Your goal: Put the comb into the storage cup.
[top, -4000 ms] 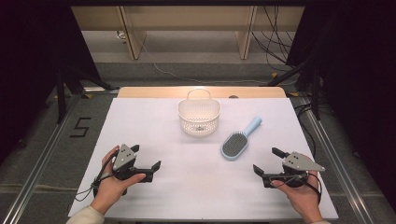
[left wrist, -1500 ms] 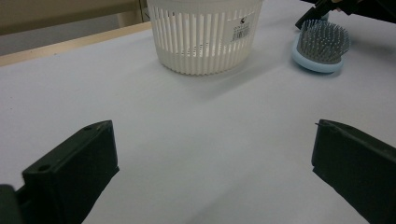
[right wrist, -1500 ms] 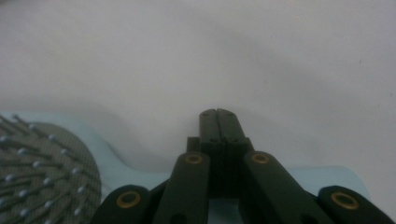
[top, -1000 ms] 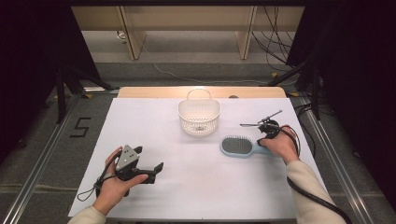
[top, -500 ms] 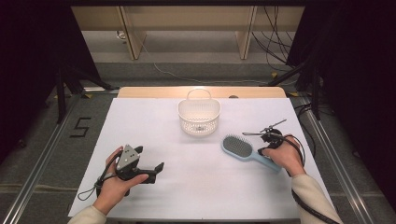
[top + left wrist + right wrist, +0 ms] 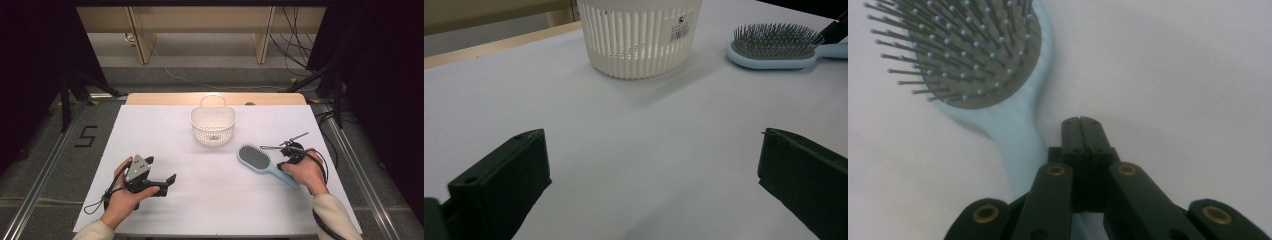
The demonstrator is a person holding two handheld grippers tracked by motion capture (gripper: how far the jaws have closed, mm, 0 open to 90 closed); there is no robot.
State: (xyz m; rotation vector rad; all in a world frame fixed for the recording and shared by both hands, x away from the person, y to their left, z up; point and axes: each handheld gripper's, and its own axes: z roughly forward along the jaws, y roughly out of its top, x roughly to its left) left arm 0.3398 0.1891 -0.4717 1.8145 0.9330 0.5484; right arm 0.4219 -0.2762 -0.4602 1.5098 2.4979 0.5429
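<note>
A light blue hairbrush (image 6: 254, 158) lies bristles up on the white table (image 6: 210, 200), right of centre, its handle pointing to the near right. My right gripper (image 6: 283, 166) is shut with nothing between its jaws. In the right gripper view the closed tips (image 6: 1082, 123) rest against the right side of the hairbrush (image 6: 973, 60) handle. My left gripper (image 6: 161, 170) lies open on the table at the near left, held by a hand. Its jaws frame bare table (image 6: 654, 175), with the hairbrush (image 6: 771, 45) far off.
A white slatted basket (image 6: 212, 125) with a handle stands at the middle back of the table; it looms ahead as the basket (image 6: 639, 40) in the left gripper view. A wooden strip (image 6: 150, 98) edges the far side. Cables trail on the floor behind.
The hairbrush has swung round: its handle pointed far right, then level, now near right. My right hand moved with it toward the near edge. The left gripper stayed put.
</note>
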